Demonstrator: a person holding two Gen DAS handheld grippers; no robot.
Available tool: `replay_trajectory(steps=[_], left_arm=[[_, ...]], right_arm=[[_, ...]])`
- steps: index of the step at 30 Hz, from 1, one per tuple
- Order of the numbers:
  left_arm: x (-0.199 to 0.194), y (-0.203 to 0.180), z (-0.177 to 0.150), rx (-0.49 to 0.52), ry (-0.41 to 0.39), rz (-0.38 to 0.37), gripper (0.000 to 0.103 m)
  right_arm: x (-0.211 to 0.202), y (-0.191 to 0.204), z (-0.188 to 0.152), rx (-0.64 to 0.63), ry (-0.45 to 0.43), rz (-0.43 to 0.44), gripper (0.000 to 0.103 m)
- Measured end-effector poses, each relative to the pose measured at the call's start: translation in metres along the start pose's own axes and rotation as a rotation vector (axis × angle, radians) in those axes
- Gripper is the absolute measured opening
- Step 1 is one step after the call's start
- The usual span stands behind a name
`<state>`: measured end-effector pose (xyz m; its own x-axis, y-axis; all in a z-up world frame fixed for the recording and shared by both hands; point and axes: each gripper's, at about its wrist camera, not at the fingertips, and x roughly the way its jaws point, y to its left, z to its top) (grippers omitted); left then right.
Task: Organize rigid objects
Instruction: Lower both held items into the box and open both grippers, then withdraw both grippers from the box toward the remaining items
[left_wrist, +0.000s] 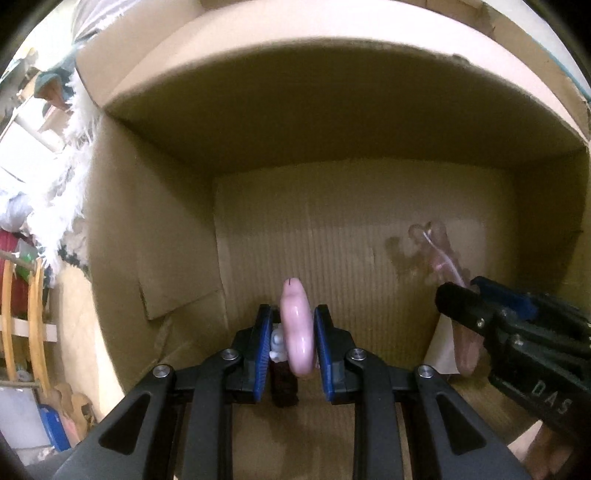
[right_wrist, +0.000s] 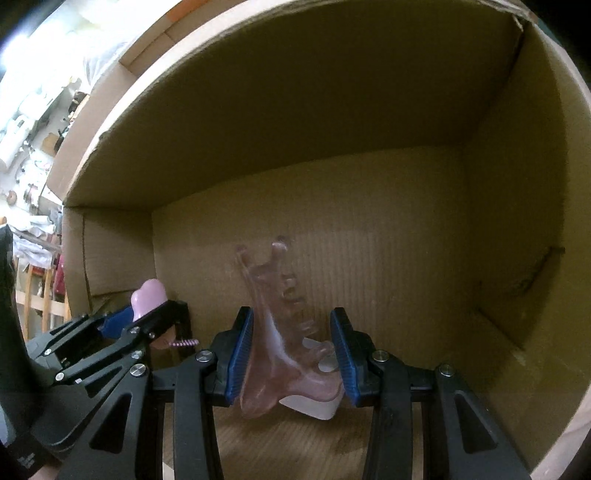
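Observation:
Both grippers reach into an open cardboard box (left_wrist: 332, 122). My left gripper (left_wrist: 293, 332) is shut on a glossy pink heart-shaped piece (left_wrist: 296, 328), held edge-on between the blue pads, with a small white part beside it. It also shows in the right wrist view (right_wrist: 147, 297). My right gripper (right_wrist: 291, 343) has its pads spread around a translucent pink claw-like clip (right_wrist: 275, 332), which is motion-blurred; the left pad touches it and the right pad stands a little apart. The clip also shows at the right of the left wrist view (left_wrist: 439, 254).
The box's corrugated floor (right_wrist: 388, 258) and side walls (right_wrist: 524, 221) surround both grippers. A white flat item (right_wrist: 314, 406) lies under the clip. Outside the box at the left are white feathery fabric (left_wrist: 70, 173), wooden hoops (left_wrist: 35, 325) and cluttered shelves.

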<state>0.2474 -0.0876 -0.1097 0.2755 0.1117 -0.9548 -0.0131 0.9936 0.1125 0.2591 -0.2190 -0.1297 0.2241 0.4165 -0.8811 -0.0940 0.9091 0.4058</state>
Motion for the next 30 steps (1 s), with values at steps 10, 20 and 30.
replay_trajectory(steps=[10,20,30], left_arm=[[0.002,-0.002,0.002,0.001,0.001,0.017,0.021],[-0.016,-0.008,-0.012,0.069,-0.047,0.019,0.074],[-0.029,0.005,-0.019,0.045,-0.066,-0.002,0.075]], right_arm=[[-0.009,-0.003,0.004,0.017,-0.039,0.034,0.044],[-0.032,0.008,0.009,-0.014,-0.133,0.061,0.078],[-0.046,0.007,0.009,0.005,-0.177,0.118,0.094]])
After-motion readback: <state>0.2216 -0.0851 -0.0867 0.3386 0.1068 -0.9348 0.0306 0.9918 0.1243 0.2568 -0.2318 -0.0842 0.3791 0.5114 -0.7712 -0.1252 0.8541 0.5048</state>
